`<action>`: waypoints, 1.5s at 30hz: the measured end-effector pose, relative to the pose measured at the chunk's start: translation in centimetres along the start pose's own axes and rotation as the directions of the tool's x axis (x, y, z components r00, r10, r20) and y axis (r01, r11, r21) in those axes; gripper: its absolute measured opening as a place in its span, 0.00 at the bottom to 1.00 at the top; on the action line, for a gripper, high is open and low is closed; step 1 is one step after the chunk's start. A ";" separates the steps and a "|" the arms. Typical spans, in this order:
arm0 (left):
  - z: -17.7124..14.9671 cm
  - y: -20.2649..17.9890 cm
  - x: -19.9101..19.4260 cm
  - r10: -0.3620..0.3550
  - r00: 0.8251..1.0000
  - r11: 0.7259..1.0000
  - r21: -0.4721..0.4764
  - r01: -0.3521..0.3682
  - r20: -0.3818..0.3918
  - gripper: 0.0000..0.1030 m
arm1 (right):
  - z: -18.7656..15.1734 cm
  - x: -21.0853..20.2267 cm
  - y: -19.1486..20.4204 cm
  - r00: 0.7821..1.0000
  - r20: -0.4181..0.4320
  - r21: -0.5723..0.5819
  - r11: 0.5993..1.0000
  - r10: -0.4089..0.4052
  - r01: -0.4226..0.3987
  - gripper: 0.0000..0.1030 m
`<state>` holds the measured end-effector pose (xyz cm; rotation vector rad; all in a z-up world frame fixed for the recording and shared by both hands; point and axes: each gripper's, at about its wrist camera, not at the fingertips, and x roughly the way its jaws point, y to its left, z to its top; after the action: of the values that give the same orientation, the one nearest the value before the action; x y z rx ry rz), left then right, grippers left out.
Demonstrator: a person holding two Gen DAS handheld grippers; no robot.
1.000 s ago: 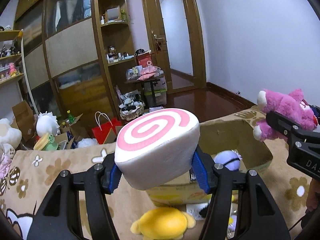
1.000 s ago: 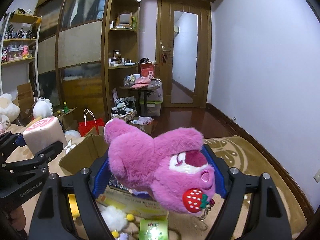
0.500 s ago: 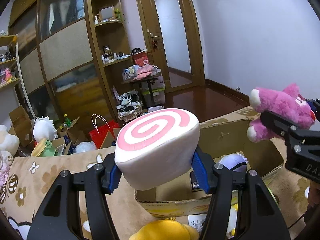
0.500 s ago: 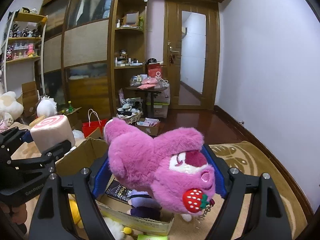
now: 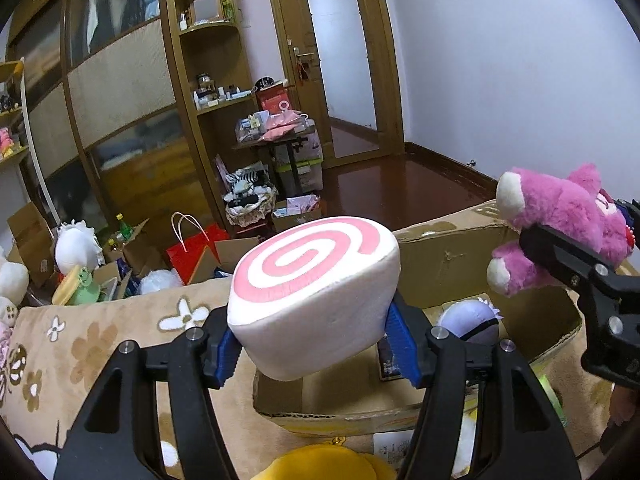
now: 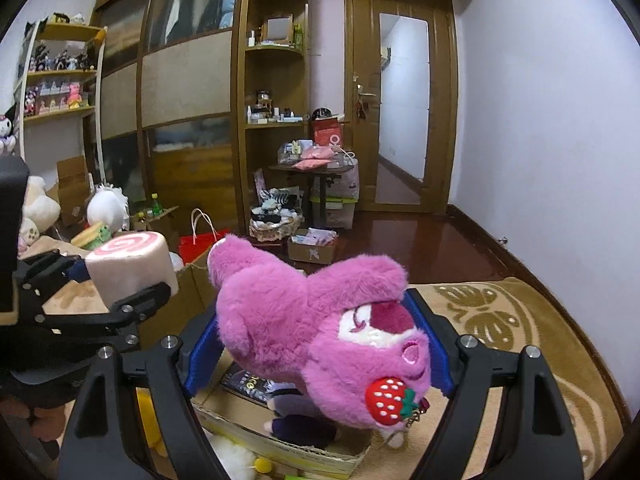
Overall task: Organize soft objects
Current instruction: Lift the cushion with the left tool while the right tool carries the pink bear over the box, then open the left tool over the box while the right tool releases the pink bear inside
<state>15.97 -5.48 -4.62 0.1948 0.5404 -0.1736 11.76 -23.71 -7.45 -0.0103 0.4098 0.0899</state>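
— Left gripper [image 5: 314, 348]: clamped on what?
— Closed narrow on white swirl cushion [image 5: 316, 280]. Blue pads pressed into both sides, pink spiral face up and tilted toward the camera.
— Right gripper [image 6: 318, 350]?
— Spread wide but gripping pink bear [image 6: 304, 320]. Pads squeezing the body, head low to the right, strawberry charm hanging by the snout.
— Biggest thing underneath?
— Tan flowered blanket [image 5: 100, 340], laid out below both tools.
— Then?
— Open cardboard box [image 5: 448, 264] resting on it, flaps up.
— Toys relative to the box?
— Bear held in the air above the open top. Cushion held up by the box's left side; over the rim or just outside, cannot tell.
— Inside?
— 1 purple plush [image 5: 468, 320] near the far wall, beside a dark book [image 6: 244, 380] lying flat.
— Outside?
— 1 yellow plush [image 5: 332, 462] just before the near wall, cut off by the frame edge.
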 end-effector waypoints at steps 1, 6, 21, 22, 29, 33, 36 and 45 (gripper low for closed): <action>0.0 0.0 0.1 -0.002 1.000 1.000 -0.003 0.002 -0.002 0.60 | 0.1 0.1 0.0 1.000 0.004 0.001 1.000 0.003 -0.003 0.85; -0.5 0.0 0.1 0.018 1.000 1.000 0.005 -0.018 -0.003 0.65 | -0.2 0.7 0.5 1.000 -0.017 -0.007 1.000 0.016 -0.016 0.85; -1.0 0.7 1.9 -0.009 0.996 1.000 -0.011 0.008 -0.087 0.73 | -1.0 2.8 -0.5 0.994 -0.095 0.075 0.996 0.057 -0.050 0.86; -1.0 0.6 2.0 -0.010 0.996 1.000 -0.009 0.009 -0.091 0.73 | -1.1 2.9 -0.5 0.994 -0.098 0.078 0.996 0.058 -0.050 0.87; -1.1 0.2 1.2 -0.003 0.998 1.000 0.020 0.004 -0.057 0.84 | -1.1 3.2 -0.6 0.992 -0.105 0.088 0.994 0.070 -0.061 0.87; -1.2 0.2 1.3 0.007 0.998 1.000 0.022 -0.006 -0.070 0.84 | -0.9 3.1 -0.6 0.991 -0.100 0.096 0.992 0.087 -0.078 0.89; -1.3 0.3 1.5 0.007 0.996 1.000 0.022 -0.005 -0.084 0.84 | -0.8 2.7 -0.4 0.993 -0.085 0.104 0.992 0.080 -0.071 0.96; -1.8 0.9 0.8 0.036 0.994 0.999 0.006 -0.036 -0.099 0.95 | -0.4 1.2 -0.4 0.994 -0.075 0.120 0.991 0.076 -0.066 1.00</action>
<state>15.94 -4.25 -6.36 0.2178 0.6353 -0.1305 12.70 -24.00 -8.29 0.1172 0.4944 0.1359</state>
